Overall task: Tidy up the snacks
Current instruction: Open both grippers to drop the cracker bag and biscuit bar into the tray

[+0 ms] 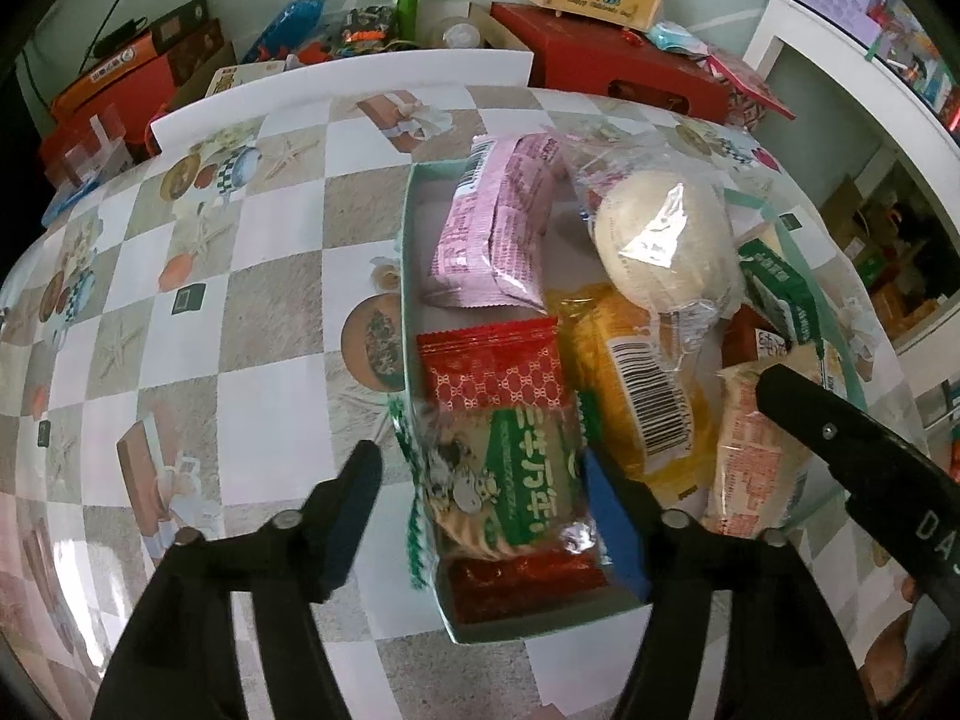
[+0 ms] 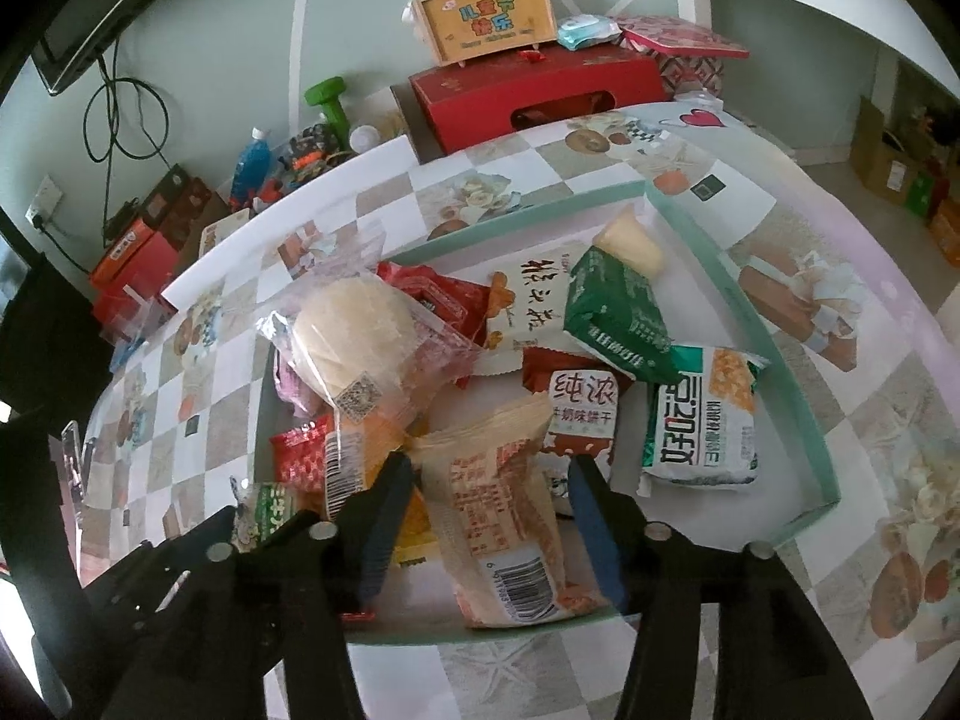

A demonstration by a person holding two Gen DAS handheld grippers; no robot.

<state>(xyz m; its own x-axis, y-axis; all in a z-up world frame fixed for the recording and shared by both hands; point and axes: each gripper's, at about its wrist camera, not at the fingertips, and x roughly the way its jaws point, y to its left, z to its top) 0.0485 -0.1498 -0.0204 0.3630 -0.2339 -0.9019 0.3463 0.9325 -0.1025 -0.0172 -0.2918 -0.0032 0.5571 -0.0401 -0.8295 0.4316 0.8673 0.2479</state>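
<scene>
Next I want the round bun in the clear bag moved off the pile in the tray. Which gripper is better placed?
Probably left. The round bun lies straight ahead of the open left gripper. The right gripper straddles the orange cracker pack, and from it the bun sits off to the side.

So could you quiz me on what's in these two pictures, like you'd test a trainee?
1. True or false: the round bun lies on top of other snacks in the tray.
2. What lies between the open fingers of the left gripper? A: pink packet. B: green-and-white biscuit packet. C: blue bottle.
3. Fill in: the right gripper straddles a beige packet with a ___ printed at its near end.
Key: 1 true; 2 B; 3 barcode.
</scene>
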